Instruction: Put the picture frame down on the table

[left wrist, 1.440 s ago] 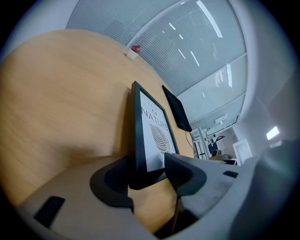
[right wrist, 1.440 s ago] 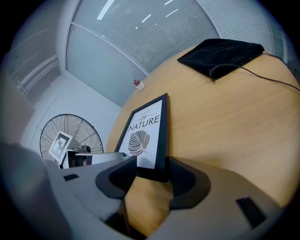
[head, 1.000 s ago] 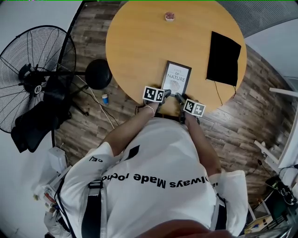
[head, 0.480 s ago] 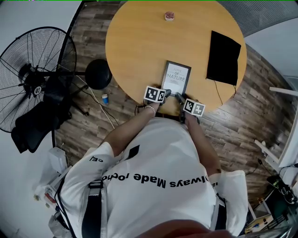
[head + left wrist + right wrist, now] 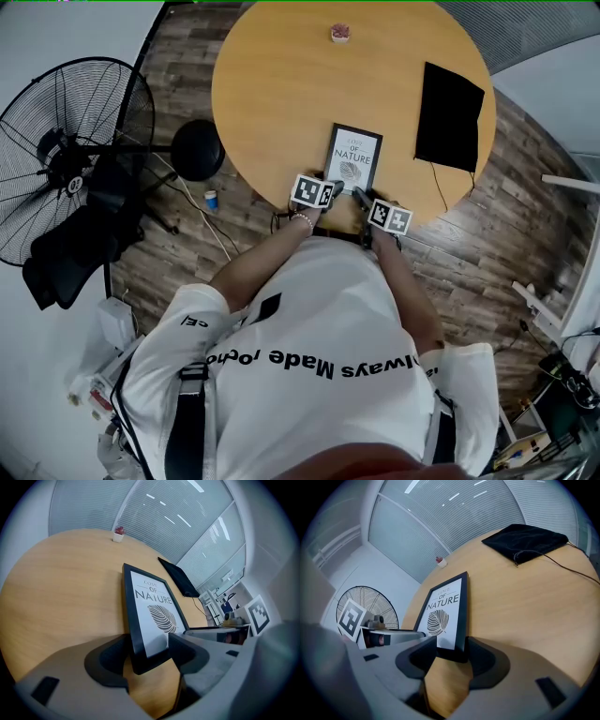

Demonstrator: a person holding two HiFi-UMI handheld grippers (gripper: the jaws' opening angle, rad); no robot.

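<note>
though head view hides this, left tongs (image 5: 149, 644) just opened round picture frame (image 5: 151, 613); right tongs (image 5: 451, 645) grip.

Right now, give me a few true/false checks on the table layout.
The picture frame shows its print face up. True.
The black cloth covers part of the frame. False: it lies apart, to the frame's right in the head view.
A small pot stands near the far edge of the table. True.
The fan stands on the table. False: it is off the table, to its left.
</note>
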